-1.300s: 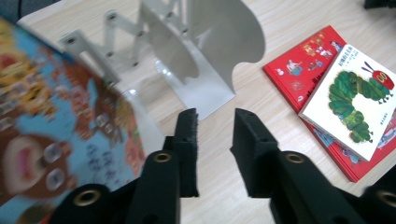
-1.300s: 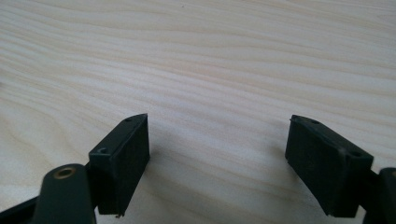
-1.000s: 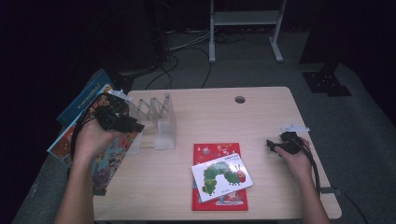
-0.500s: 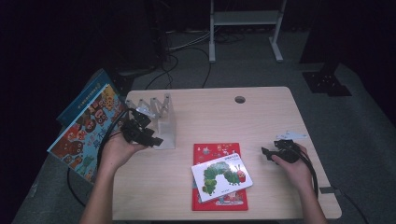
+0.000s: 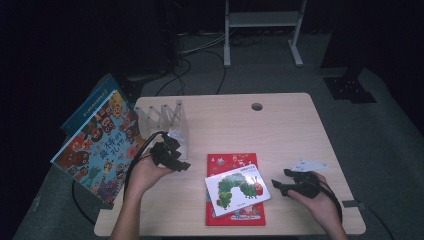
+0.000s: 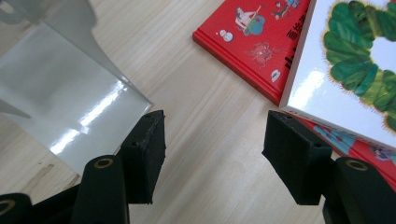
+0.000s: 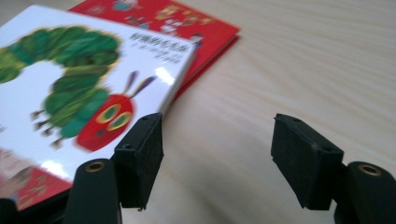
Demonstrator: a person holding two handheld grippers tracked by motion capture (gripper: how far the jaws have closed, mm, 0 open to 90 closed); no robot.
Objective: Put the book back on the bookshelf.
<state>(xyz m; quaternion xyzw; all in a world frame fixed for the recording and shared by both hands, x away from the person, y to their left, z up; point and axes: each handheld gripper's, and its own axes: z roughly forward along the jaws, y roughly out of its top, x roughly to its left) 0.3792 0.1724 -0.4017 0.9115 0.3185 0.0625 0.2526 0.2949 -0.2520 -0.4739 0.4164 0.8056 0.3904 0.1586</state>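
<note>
Lying on a red book (image 5: 235,212) near the table's front edge, the caterpillar book (image 5: 237,189) waits untouched. My left gripper (image 5: 181,165), jaws just widening, and right gripper (image 5: 278,184) flank it, both spread and empty. Two books already lean in the clear rack (image 5: 172,125); these two remain.

Open surface (image 5: 280,130) right of rack (image 5: 165,122); stacked books (image 5: 235,192) blocking the middle, between left claw (image 5: 181,165) and right claw (image 5: 276,186).
</note>
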